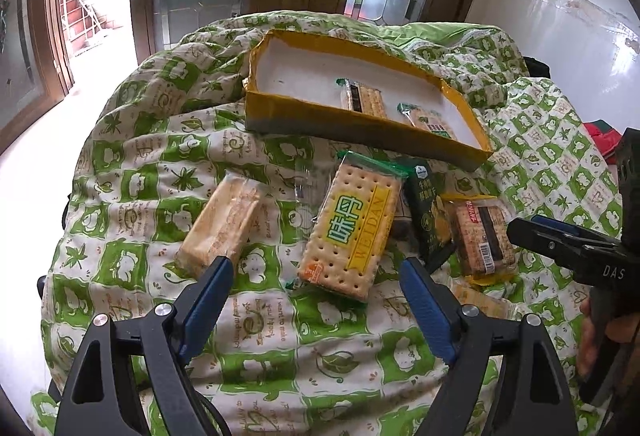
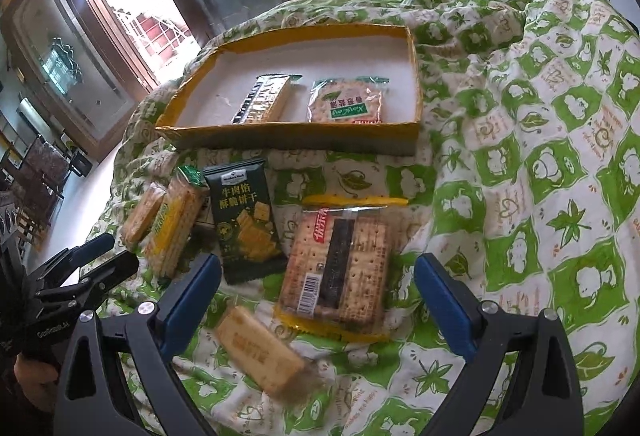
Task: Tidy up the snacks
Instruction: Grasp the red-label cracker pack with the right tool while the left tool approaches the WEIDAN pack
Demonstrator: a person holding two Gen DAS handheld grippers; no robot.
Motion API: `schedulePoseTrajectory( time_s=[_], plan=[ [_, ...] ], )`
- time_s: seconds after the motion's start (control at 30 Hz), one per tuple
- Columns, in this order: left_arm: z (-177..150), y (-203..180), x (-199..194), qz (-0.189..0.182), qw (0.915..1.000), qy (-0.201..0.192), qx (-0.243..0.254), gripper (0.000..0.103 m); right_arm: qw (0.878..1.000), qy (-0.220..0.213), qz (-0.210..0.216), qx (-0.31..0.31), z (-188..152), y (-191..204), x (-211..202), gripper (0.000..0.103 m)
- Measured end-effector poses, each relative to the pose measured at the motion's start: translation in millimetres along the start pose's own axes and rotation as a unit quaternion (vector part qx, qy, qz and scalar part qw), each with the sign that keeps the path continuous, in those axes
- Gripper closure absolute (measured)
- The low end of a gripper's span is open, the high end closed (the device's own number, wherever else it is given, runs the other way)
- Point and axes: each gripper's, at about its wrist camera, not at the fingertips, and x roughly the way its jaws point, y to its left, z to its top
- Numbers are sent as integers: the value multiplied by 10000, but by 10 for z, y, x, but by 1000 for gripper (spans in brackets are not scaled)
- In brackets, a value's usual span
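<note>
**Right wrist view: snacks loose, both grippers released**

Right wrist view, left to right, we note: left gripper [image 2: 98, 250] open, empty; dark biscuit packet [image 2: 246, 222] near the yellow box [image 2: 414, 98]; right gripper [image 2: 318, 294] spread wide over the cracker pack [image 2: 340, 268], not touching.

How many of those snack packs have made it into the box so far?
Two cracker packs lie in the yellow-rimmed cardboard box. Both grippers' jaws stand open, holding nothing. Five packs remain on the green-and-white quilt, including the dark green biscuit pack and the yellow-labelled cracker pack.
</note>
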Motion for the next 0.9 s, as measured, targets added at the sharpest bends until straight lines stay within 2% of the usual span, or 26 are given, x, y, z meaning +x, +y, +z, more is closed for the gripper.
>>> schedulePoseTrajectory(
  time_s=[0.23,0.5,0.9],
  plan=[
    [18,-23,56,5,9999,82,65,15,10000,52,-40,40,-1,-24,33,6],
    [101,-132,238,12,9992,271,304,15,9990,360,-252,17,-39,-25,181,6],
    [195,-123,422,-33,9989,411,221,15,9987,400,-310,103,-39,-63,217,6]
  ],
)
